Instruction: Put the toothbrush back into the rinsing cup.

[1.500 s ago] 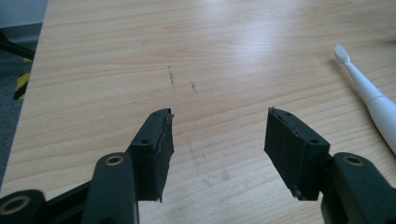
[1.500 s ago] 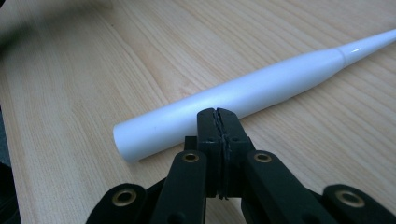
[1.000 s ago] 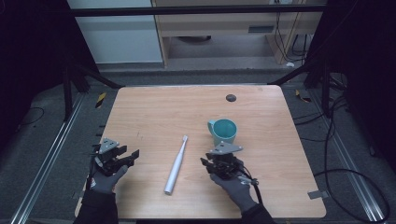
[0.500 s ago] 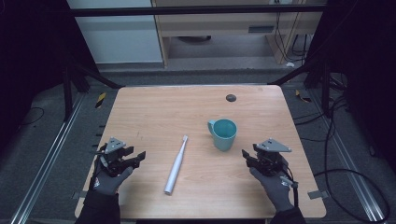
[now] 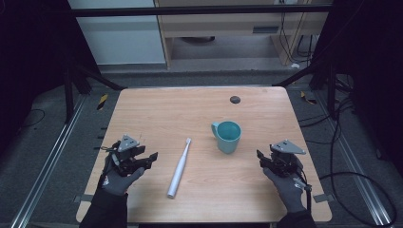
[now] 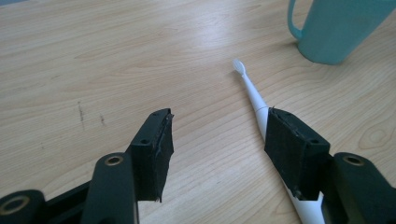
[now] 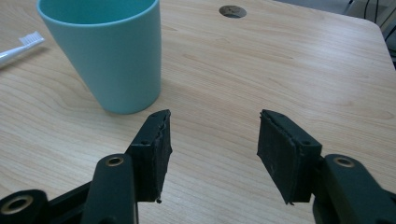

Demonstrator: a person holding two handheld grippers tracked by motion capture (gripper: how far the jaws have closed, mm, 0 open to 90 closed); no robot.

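Observation:
A teal cup [image 5: 228,136] stands upright on the wooden table [image 5: 190,114], right of the middle, handle to the left. A white toothbrush [image 5: 179,167] lies flat left of it, head toward the cup. My left gripper [image 5: 148,159] is open, just left of the toothbrush handle. In the left gripper view the toothbrush [image 6: 250,88] runs beside the right jaw, not between the jaws, and the cup [image 6: 336,28] is beyond. My right gripper [image 5: 262,159] hovers right of the cup; its jaws have just been opening, with nothing between them. Ahead and left is the cup [image 7: 105,51].
A small dark round hole [image 5: 235,99] sits in the tabletop behind the cup, also seen as the hole [image 7: 232,11] in the right gripper view. Metal rails and cables [image 5: 351,175] run along the floor beside the table. Bare wood spreads across the far half.
My right gripper let go of the cup, drew away to the right and opened. The cup stays upright on the table. My left gripper edged toward the toothbrush.

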